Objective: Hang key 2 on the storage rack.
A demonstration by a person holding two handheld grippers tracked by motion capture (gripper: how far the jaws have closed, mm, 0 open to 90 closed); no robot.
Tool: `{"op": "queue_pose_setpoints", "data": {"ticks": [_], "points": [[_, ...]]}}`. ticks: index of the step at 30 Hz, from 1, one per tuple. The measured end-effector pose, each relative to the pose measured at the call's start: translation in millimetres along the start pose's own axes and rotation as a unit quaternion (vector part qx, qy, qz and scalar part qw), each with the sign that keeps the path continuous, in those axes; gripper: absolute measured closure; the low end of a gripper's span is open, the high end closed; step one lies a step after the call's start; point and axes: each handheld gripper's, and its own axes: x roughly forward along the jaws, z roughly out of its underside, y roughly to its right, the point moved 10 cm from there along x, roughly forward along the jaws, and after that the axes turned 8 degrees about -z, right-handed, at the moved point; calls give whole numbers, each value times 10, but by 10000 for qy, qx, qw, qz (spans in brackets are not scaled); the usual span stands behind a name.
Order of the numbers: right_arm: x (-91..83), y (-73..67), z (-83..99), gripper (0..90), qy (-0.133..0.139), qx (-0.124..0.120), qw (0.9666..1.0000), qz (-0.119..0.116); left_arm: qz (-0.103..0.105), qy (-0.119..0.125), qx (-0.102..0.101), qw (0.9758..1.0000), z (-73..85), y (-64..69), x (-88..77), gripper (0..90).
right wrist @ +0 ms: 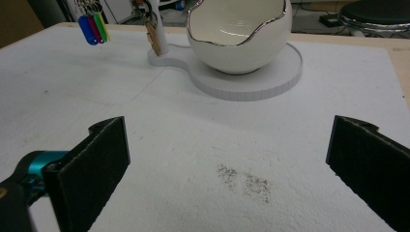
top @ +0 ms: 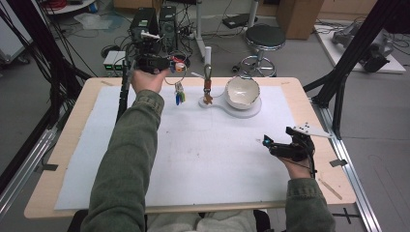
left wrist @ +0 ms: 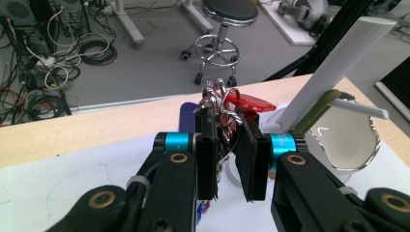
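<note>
We are holding the key bunch (top: pixel 179 92) by its ring in the left claw (left wrist: pixel 227 145), dangling near the stand's peg (top: pixel 207 60) for hanging, while the right claw (right wrist: pixel 227 159) is waiting wide over the desk (top: pixel 193 159).

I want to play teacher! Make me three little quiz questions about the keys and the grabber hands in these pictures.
1. True or false: the left gripper is clamped on the bunch of keys.
2. What stands on the white stand beside the post? A) a cup B) an egg-shaped white bowl C) a book
3. Fill in: the right gripper has its jaws ____ above the white mat.

Key:
1. True; the key ring sits between its pads and the coloured tags hang below.
2. B.
3. Open, with nothing between them.
</note>
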Motion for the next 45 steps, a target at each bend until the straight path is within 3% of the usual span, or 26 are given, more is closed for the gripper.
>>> {"op": "queue_pose_setpoints", "data": {"ticks": [7,20,37,45], "points": [[-5,5,5,7,3,27,10000,-15,-137,21,113,9998,-59,99,76,790],[-7,14,10,7,-4,30,10000,-25,54,-164,401,9990,66,384,223,789],[-10,7,11,7,-4,24,10000,-39,113,-301,384,9987,149,547,350,789],[-11,16,17,7,-14,58,10000,-61,41,-477,546,9974,240,643,463,788]]}}
